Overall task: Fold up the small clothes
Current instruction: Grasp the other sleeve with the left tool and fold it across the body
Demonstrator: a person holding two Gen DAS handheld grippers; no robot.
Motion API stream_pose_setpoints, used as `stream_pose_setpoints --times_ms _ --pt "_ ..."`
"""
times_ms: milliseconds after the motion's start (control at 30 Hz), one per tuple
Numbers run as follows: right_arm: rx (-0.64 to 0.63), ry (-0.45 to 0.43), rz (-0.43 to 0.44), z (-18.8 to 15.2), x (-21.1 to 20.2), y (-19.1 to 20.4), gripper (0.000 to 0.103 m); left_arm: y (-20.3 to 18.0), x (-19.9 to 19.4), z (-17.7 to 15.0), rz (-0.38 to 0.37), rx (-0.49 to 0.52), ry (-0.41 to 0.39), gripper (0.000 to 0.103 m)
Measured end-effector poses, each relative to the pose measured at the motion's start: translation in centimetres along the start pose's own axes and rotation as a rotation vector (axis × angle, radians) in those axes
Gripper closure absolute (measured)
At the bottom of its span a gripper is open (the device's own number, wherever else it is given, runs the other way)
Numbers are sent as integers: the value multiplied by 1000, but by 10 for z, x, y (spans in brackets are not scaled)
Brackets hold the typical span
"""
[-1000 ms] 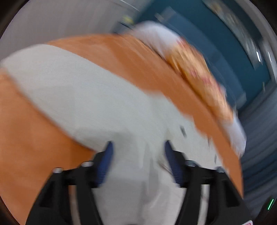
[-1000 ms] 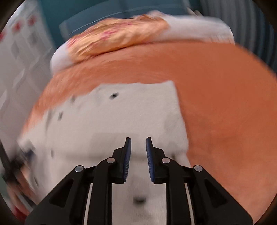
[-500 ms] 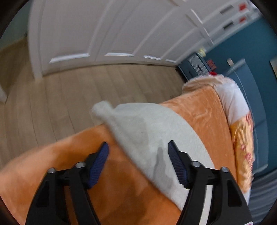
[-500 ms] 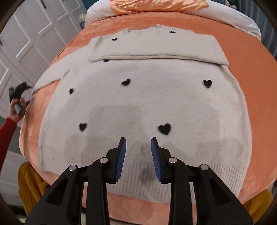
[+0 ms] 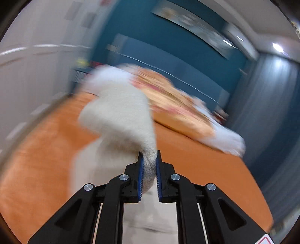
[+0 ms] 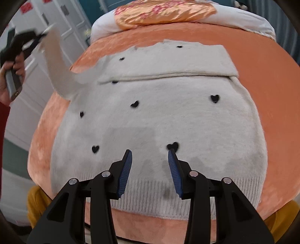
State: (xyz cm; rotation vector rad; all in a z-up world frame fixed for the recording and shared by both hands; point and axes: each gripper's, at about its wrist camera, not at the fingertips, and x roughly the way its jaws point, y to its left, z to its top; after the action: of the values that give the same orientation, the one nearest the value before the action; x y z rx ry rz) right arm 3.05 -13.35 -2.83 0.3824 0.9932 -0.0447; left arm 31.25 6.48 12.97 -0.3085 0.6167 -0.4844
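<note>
One cream sweater point(image 6: 150, 116) with small black hearts lies flat on the orange blanket point(image 6: 262, 78), filling the middle of the right wrist view; ribbed hem toward 6 o'clock. Hearts clearly countable on the body: five, plus about four smaller dark marks on the folded-over band at 12 o'clock. One sleeve point(image 6: 56, 71) is lifted off the blanket toward 10 o'clock.

Left gripper point(image 5: 149, 165): jaws have just been closing and now pinch the sleeve cuff point(image 5: 149, 159) between the two blue pads; the fabric bunches up and away toward 11 o'clock, blurred. In the right wrist view the same gripper point(image 6: 40, 37) shows at 10 o'clock, one hand point(image 6: 13, 67) on its handle.

Right gripper point(image 6: 150, 161): jaws have just been opening, now parted, nothing between the pads, hovering over the sweater near the hem; whether the tips touch the knit I cannot tell.

One patterned orange pillow point(image 6: 163, 11) on one white one point(image 6: 243, 20) at 12 o'clock.
</note>
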Motion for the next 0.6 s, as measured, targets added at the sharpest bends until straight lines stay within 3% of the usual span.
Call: stream_pose_setpoints --times_ms 67,133,233,300,400,600 --pt "37 -18 -8 -1 -5 -17 59 -53 41 -41 -57 -1 106 82" --pt "52 -24 -27 -1 -7 -33 59 -80 73 -85 -39 -25 185 56" --pt "56 -46 -69 4 -13 -56 59 -87 100 -159 16 -103 301 54" --pt "62 -65 -78 11 -15 -70 54 -69 97 -184 17 -181 343 54" --pt "61 -100 -79 35 -10 -88 51 -24 85 -192 72 -282 350 54" --pt "47 -153 -68 108 31 -93 51 82 53 -160 237 -434 288 49"
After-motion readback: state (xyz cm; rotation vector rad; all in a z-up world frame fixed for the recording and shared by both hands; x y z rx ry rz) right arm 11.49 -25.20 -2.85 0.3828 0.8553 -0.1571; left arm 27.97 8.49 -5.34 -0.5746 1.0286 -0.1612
